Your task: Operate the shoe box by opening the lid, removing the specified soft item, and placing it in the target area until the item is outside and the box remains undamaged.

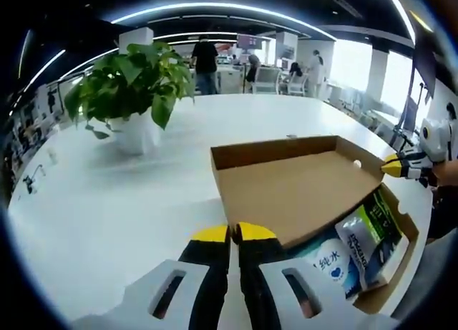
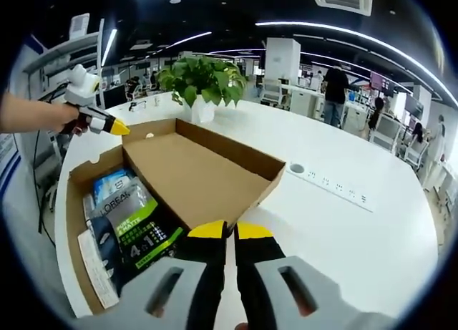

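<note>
I held both grippers (image 1: 235, 233) (image 2: 235, 232) clamped on the lid (image 2: 193, 176); a slip risked tearing the shoe box (image 2: 75, 222).

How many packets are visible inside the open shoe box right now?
3: a white-and-blue packet nearest the lid hinge, a green-and-black packet beside it, and a white flat one along the outer wall. More may be hidden under the lid.

The left gripper view looks from close over one side of the open cardboard box (image 1: 300, 194), across the white table (image 1: 107, 201) toward the potted plant (image 1: 132, 86), far left. The right gripper view faces the box (image 2: 193, 172) from the opposite side, likewise near. Both share the box, the plant (image 2: 204, 79), the table and, probably, the same far office.
</note>
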Motion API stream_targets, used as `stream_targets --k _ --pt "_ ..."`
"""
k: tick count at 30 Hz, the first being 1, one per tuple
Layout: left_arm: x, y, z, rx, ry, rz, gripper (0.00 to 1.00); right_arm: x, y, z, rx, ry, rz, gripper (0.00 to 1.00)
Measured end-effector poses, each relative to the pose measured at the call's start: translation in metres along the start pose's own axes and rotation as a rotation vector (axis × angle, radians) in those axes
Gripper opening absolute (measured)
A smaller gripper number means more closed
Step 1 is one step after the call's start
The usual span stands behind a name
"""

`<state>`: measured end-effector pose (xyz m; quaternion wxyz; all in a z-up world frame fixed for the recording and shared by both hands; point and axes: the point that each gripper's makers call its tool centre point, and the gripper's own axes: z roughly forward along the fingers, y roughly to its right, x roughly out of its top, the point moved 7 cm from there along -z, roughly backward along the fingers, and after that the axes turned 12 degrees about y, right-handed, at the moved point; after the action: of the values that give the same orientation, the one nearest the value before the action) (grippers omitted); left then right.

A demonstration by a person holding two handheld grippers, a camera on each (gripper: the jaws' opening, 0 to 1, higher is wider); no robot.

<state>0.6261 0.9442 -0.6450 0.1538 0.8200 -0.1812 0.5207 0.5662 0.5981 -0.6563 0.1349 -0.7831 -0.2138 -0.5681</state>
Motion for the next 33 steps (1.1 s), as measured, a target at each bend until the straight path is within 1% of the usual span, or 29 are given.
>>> stream_targets --k 7,13,16,26,33 --pt "-0.001 -0.002 0.004 -0.005 -0.008 -0.014 0.0 0.0 0.001 0.003 -0.006 -0.007 0.012 0.02" --pt "-0.003 -0.003 0.009 -0.007 -0.039 -0.021 0.01 0.0 0.003 0.006 -0.012 -0.024 0.03 0.02" --pt "-0.003 -0.003 0.01 -0.01 -0.048 -0.011 0.01 -0.001 0.003 0.006 -0.012 -0.027 0.029 0.02" --pt "-0.004 -0.002 0.009 -0.008 -0.049 -0.03 0.01 -0.001 0.003 0.007 -0.018 -0.031 0.054 0.02" --pt "-0.002 0.001 0.006 -0.015 -0.046 -0.002 0.01 0.0 0.003 0.005 -0.027 -0.04 0.074 0.03"
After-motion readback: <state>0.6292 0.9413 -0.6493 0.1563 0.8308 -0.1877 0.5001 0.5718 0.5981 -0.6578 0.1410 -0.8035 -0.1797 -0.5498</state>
